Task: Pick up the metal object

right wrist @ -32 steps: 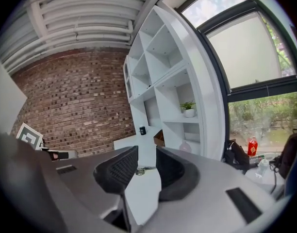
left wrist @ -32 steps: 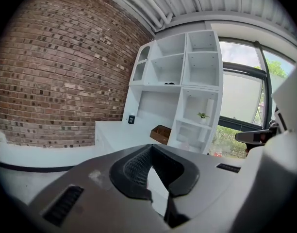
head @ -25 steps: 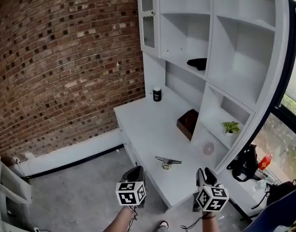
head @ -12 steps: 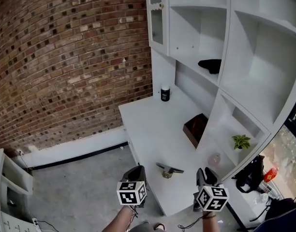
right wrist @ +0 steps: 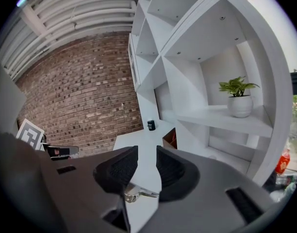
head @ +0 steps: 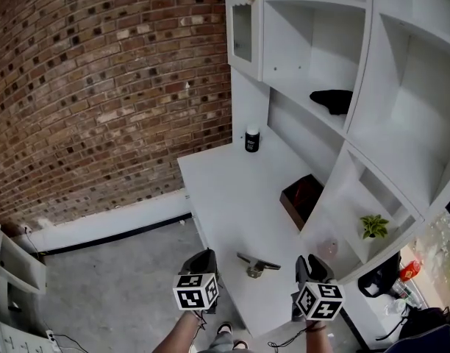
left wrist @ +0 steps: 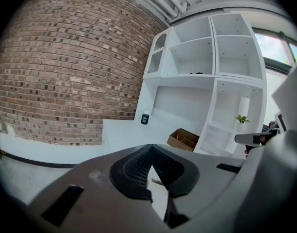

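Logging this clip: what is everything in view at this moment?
metal object: one, silver, desk's front edge
desk: one, white, beside the wall
brick wall: one, red-brown, left
shelving: one, white, right of desk
jar: one, black, back of desk
box: one, brown, desk's right side
potted plant: one, green, low cubby
dark item: one, black, upper shelf
left gripper: grey, jaws together, empty
right gripper: grey, jaws apart, empty

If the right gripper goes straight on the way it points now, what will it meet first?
Probably the metal object, lying low and slightly left in the gap of the open right gripper. Depth is unclear, so it might instead touch the bare desk beside it.
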Tool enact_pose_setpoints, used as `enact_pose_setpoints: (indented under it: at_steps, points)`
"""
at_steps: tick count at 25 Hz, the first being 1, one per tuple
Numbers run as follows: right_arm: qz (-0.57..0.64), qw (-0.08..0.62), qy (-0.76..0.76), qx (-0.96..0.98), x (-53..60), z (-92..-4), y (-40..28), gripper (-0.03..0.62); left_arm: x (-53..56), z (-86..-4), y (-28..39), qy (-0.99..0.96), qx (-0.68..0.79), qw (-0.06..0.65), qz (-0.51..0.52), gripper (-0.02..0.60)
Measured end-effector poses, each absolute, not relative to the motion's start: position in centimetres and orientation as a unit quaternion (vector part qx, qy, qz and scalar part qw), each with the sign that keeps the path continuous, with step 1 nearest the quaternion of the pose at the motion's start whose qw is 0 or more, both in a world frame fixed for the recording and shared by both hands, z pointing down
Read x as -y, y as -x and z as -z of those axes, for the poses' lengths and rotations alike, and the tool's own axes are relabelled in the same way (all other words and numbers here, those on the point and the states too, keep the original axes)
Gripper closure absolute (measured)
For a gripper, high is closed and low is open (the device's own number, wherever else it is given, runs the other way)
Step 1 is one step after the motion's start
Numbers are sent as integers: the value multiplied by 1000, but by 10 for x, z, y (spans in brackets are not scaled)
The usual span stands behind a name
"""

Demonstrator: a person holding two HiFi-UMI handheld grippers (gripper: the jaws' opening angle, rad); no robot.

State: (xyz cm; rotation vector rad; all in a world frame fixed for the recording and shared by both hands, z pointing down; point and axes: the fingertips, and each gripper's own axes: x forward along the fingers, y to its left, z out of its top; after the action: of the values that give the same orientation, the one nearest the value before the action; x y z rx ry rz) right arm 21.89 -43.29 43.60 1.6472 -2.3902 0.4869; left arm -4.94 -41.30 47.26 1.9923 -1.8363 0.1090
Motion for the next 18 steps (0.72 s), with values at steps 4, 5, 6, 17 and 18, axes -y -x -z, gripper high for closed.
enact_pose_setpoints:
  at_steps: [4, 5, 6, 17, 18]
  points:
    - [-169, 112, -547, 812, 440, -444, -207, 474, 414, -480, 61, -709, 668, 221, -39, 577]
    - [-169, 116, -543, 814, 442, -446, -203, 474, 413, -482, 65, -706, 671, 224, -38, 577]
    - [-170, 120, -540, 816, 443, -448, -199, 474, 412, -485, 69, -702, 674, 228, -38, 577]
    - [-154, 206, -469, 845, 445, -483, -146, 475, 377, -537, 106, -652, 705, 277, -35, 577]
    - [-150, 217, -460, 848, 444, -487, -141, 476, 373, -544, 110, -646, 708, 283, -34, 577]
